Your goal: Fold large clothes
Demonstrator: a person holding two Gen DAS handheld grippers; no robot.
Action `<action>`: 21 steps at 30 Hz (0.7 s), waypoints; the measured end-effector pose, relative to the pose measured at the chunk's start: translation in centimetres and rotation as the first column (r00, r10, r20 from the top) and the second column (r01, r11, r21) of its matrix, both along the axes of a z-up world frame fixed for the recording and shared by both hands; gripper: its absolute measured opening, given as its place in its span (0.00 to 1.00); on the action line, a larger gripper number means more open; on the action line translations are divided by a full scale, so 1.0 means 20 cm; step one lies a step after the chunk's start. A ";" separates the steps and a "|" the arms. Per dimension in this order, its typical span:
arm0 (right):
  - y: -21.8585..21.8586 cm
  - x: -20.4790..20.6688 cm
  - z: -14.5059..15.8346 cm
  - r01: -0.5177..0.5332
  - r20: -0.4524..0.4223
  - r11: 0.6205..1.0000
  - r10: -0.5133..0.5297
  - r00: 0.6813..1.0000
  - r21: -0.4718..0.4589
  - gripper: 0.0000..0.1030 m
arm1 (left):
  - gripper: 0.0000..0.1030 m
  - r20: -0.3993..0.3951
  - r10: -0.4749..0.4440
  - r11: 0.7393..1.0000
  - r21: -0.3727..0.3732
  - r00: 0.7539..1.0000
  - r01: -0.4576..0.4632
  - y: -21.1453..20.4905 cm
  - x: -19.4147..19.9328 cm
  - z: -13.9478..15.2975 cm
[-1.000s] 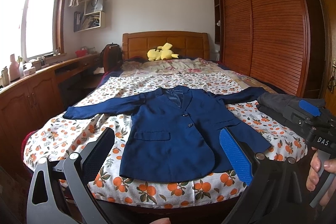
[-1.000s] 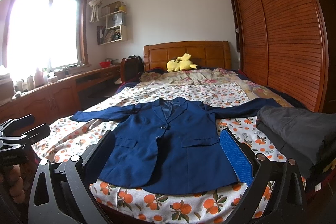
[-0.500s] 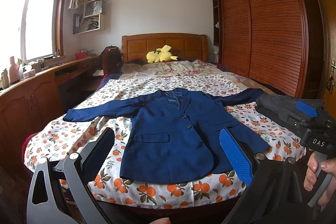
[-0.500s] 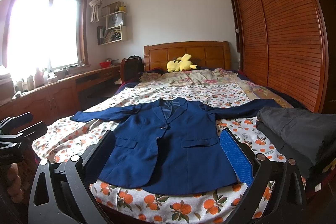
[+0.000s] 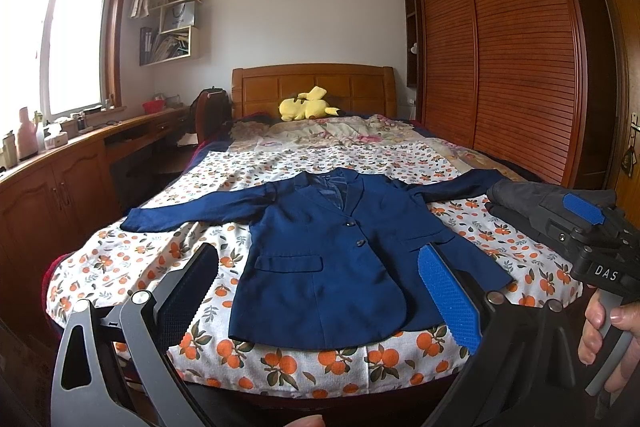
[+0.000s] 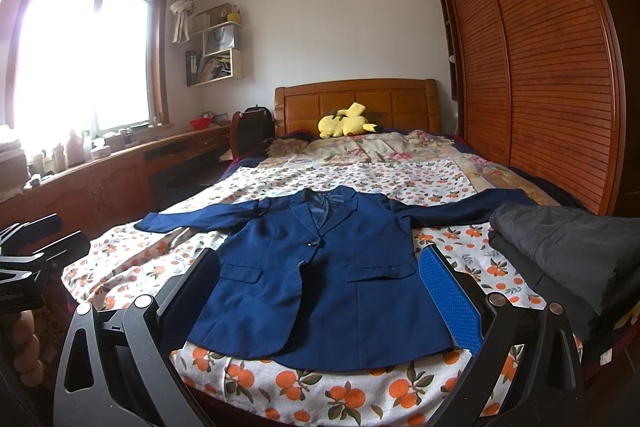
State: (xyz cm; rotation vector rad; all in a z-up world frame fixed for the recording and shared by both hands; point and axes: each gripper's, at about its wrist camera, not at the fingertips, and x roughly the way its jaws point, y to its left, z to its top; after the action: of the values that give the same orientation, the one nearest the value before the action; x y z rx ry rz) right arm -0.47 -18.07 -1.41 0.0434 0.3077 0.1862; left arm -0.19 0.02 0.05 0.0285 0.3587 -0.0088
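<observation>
Left wrist view: the navy jacket [image 5: 324,259] is laid face up on the bed [image 5: 280,163], ahead of both tongs, its long axis running away toward the headboard and its sleeves spread to both sides. The left gripper [image 5: 320,287] and the right gripper [image 6: 320,287] are held open and empty before the hem, each about equally near. Only here is the right tool seen from outside; the dark folded clothes [image 6: 568,251] are shown fuller in the right wrist view.

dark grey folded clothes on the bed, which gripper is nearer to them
Right. The right gripper hangs just beside the dark grey folded clothes, at the bed's right corner. The left gripper is off the bed's opposite side, across the navy blazer.
</observation>
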 end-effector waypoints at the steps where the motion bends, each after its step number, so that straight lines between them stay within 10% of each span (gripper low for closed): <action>1: 0.00 0.00 0.00 0.001 0.001 1.000 -0.001 1.000 0.000 0.94 | 0.98 -0.001 0.000 1.000 0.000 1.000 0.000 0.00 0.00 0.00; 21: 0.06 0.11 -0.09 -0.014 -0.038 1.000 0.014 0.999 -0.014 0.94 | 0.98 -0.082 0.032 0.999 -0.019 0.996 -0.034 0.09 0.16 -0.11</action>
State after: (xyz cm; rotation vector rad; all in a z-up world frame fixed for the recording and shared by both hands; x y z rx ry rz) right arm 1.70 -16.96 -3.16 0.0313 0.3475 0.1972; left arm 3.03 1.73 -2.24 0.0024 0.4412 0.0192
